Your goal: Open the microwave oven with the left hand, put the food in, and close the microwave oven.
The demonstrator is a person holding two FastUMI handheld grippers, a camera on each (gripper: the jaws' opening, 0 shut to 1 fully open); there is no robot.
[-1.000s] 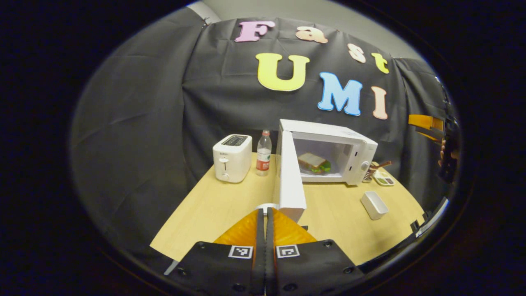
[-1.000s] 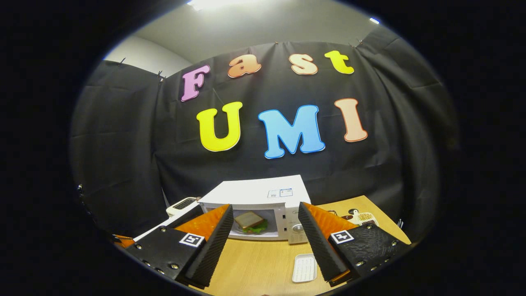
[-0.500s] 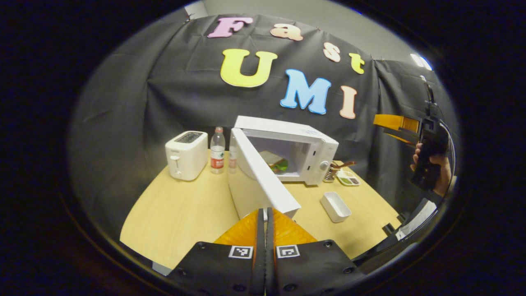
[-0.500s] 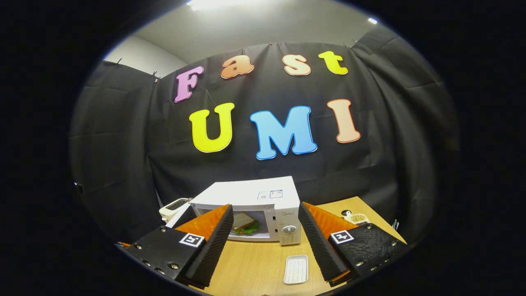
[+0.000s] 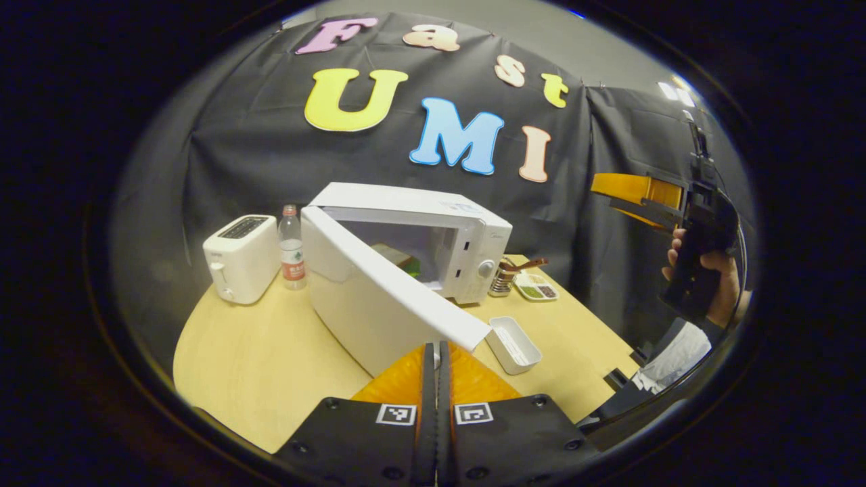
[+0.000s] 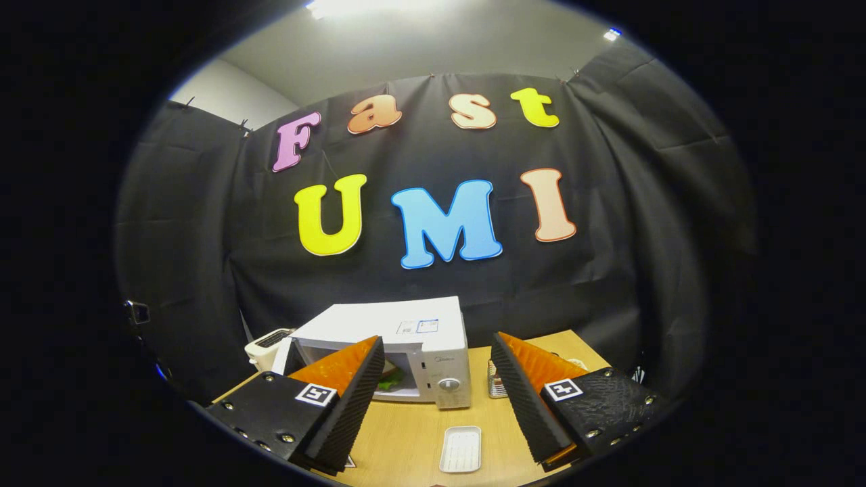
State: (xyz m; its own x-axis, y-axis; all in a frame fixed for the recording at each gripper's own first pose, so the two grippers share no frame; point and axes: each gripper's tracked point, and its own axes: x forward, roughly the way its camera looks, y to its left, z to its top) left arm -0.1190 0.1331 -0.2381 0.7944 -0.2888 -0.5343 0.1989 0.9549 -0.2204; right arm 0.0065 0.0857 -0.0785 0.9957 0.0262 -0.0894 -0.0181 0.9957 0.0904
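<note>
The white microwave (image 5: 433, 210) stands at the back of the wooden table (image 5: 257, 358), its door (image 5: 365, 304) about half open and angled across the opening. A sandwich (image 5: 399, 257) with green filling lies inside, partly hidden by the door. My left gripper (image 5: 436, 346) is shut with nothing between its fingers, and its tips sit at the outer face of the door's free edge. In the right gripper view, my right gripper (image 6: 436, 339) hangs open and empty in front of the microwave (image 6: 392, 325), with the sandwich (image 6: 392, 382) just visible past one finger. The left gripper view shows the right gripper (image 5: 629, 196) held by a hand (image 5: 717, 284) at the far right.
A white toaster (image 5: 240, 257) and a water bottle (image 5: 292, 247) stand left of the microwave. A small white tray (image 5: 514, 345) lies on the table before it. A rack and a dish of snacks (image 5: 534, 287) sit to its right.
The door has swung from wide open to about half open, with my shut left gripper following its free edge. The right gripper stays open and has drawn back slightly.
</note>
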